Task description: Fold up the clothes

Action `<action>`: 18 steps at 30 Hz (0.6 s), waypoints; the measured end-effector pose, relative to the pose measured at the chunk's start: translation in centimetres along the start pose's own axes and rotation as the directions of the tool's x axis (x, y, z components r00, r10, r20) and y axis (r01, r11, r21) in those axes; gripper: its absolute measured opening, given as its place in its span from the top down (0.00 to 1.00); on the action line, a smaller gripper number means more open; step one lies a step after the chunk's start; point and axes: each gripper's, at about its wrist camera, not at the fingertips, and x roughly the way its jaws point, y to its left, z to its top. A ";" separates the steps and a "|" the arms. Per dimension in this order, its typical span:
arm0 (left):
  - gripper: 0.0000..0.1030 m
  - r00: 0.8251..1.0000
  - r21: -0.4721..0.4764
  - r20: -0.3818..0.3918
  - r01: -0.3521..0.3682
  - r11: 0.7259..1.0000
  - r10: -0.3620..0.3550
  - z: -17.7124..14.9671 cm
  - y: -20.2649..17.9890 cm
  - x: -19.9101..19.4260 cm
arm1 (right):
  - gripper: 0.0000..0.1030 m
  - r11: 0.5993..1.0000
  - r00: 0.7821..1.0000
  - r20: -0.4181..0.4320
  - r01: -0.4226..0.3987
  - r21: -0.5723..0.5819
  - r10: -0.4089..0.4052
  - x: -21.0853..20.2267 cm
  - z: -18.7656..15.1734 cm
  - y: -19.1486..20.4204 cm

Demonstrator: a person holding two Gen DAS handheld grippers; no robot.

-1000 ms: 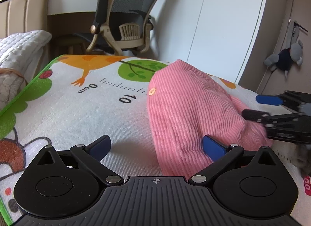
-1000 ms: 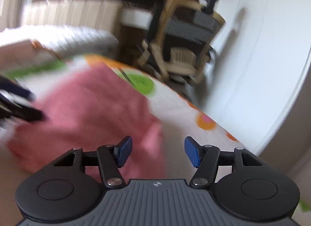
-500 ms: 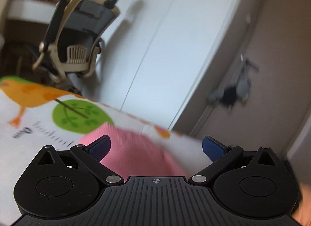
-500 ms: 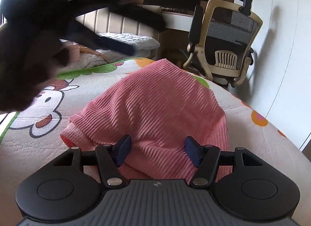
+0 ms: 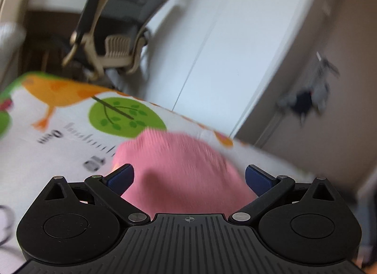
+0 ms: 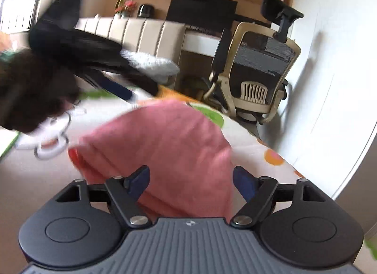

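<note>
A pink ribbed garment (image 5: 179, 168) lies folded on the cartoon-printed mat (image 5: 70, 137). My left gripper (image 5: 188, 177) hovers open above its near part, blue fingertips (image 5: 120, 176) spread wide, nothing held; this view is blurred. In the right wrist view the same pink garment (image 6: 165, 142) fills the middle, and my right gripper (image 6: 192, 179) is open over its near edge, holding nothing. The left gripper (image 6: 122, 90) appears there as a dark blur at upper left, held in a hand, above the mat.
An office chair (image 6: 256, 74) stands past the mat's far end beside a desk (image 6: 200, 41). White wall panels (image 5: 212, 50) run along the right. A grey quilted pillow (image 6: 150, 64) lies at the back left. A soft toy (image 5: 308, 95) hangs on the wall.
The left gripper has swung up off the garment, then tipped back down toward it. The right gripper has moved in over the garment's near edge. Both stay open.
</note>
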 end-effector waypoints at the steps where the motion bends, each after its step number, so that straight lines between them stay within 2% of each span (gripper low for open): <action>1: 0.00 1.000 0.058 -0.018 -0.005 0.998 0.006 -1.1 -0.7 -0.8 | 0.20 0.999 1.000 -0.016 0.005 -0.035 -0.006 0.0 -0.4 0.1; 3: 0.00 0.998 0.163 -0.069 -0.001 0.987 0.013 -3.4 -2.0 -1.7 | 0.21 0.993 0.999 -0.042 0.026 -0.118 -0.031 0.5 -1.2 0.9; 5: 0.00 0.992 0.260 -0.112 -0.027 0.965 0.058 -5.2 -3.1 -1.6 | 0.37 0.980 0.997 -0.052 0.052 -0.190 -0.063 1.2 -1.5 2.0; 6: 0.00 0.988 0.308 -0.119 -0.059 0.950 0.100 -5.9 -3.7 -1.4 | 0.62 0.973 0.995 -0.051 0.068 -0.222 -0.081 1.5 -1.6 2.5; 7: 0.00 0.983 0.347 -0.116 -0.096 0.933 0.144 -6.3 -4.0 -1.1 | 0.79 0.970 0.994 -0.034 0.091 -0.225 -0.101 1.6 -1.1 2.5; 10: 0.00 0.962 0.378 -0.073 -0.217 0.900 0.263 -6.2 -3.7 -1.0 | 0.81 0.978 0.987 0.048 0.156 -0.140 -0.150 0.3 1.1 1.4; 13: 0.00 0.950 0.329 -0.044 -0.280 0.902 0.311 -5.6 -2.4 -1.8 | 0.81 0.976 0.986 0.067 0.164 -0.144 -0.156 -1.1 1.7 0.8; 15: 0.00 0.943 0.298 -0.036 -0.307 0.904 0.332 -5.5 -1.6 -2.3 | 0.80 0.973 0.988 0.020 0.153 -0.170 -0.152 -1.0 0.8 0.9; 16: 0.00 0.941 0.288 -0.036 -0.314 0.905 0.338 -5.6 -1.4 -2.5 | 0.76 0.977 0.990 -0.012 0.134 -0.168 -0.138 -0.8 0.0 0.8; 18: 0.00 0.943 0.272 -0.046 -0.305 0.913 0.329 -5.9 -1.3 -2.7 | 0.74 0.987 0.993 -0.064 0.086 -0.137 -0.095 -0.8 -1.4 0.8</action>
